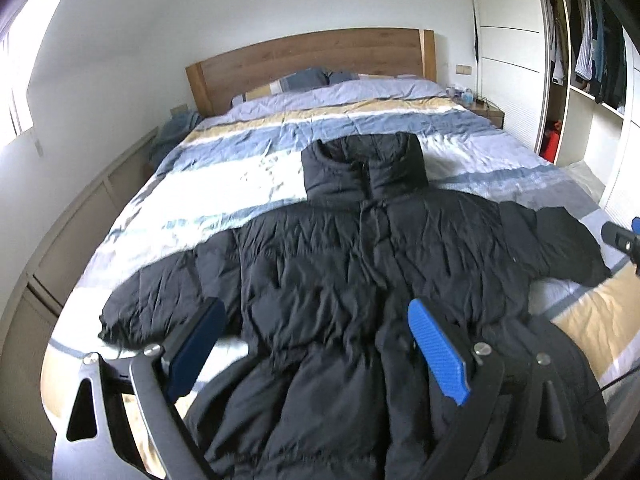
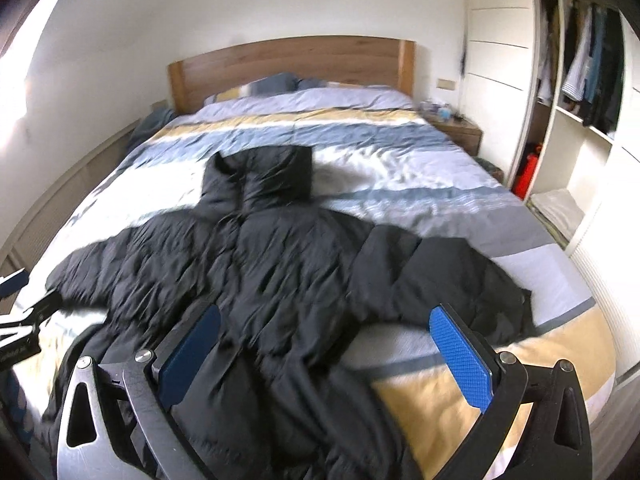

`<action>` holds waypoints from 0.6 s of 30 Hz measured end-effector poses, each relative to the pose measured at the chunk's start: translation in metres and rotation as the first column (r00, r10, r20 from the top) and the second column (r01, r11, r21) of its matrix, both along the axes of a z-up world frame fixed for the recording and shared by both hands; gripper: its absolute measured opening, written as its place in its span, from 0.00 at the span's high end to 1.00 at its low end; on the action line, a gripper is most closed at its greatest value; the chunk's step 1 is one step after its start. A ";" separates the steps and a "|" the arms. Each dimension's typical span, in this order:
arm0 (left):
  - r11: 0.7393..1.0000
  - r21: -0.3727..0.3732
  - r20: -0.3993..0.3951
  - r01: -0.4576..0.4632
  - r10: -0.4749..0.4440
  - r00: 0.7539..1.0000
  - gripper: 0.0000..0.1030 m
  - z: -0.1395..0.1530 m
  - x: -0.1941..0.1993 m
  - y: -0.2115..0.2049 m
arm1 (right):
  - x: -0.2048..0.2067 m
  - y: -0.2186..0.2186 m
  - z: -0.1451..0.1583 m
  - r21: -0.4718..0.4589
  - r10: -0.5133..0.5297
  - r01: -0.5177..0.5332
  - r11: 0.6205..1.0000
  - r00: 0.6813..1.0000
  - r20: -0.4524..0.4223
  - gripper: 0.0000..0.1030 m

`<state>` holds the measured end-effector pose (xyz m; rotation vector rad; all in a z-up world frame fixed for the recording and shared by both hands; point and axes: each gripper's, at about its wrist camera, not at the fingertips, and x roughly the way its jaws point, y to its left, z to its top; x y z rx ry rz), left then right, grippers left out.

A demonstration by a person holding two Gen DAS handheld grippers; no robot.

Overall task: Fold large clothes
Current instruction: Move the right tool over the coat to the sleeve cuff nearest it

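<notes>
Black jacket (image 1: pixel 360 280), two open tongs (image 1: pixel 320 344)

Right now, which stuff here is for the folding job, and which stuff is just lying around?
For the job:
- black puffer jacket, spread flat on the bed
- left tool, open
- right tool, open

Just lying around:
- striped duvet
- pillows
- wooden headboard
- bedside table
- hanging clothes in the wardrobe

Both wrist cams sit low at bed's (image 1: pixel 360 120) foot, facing headboard (image 1: pixel 312 52) (upper centre of frame). Close over black jacket (image 1: pixel 360 264), shared w/ wardrobe (image 2: pixel 580 92) at right edge.
</notes>
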<state>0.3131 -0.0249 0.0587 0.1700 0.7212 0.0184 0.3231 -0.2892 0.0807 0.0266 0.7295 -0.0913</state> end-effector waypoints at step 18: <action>0.995 -0.013 -0.050 0.096 -0.096 0.994 0.09 -0.054 0.080 -0.059 | 0.057 -0.133 -0.117 0.082 -0.327 0.345 0.935 0.929 -0.173 0.00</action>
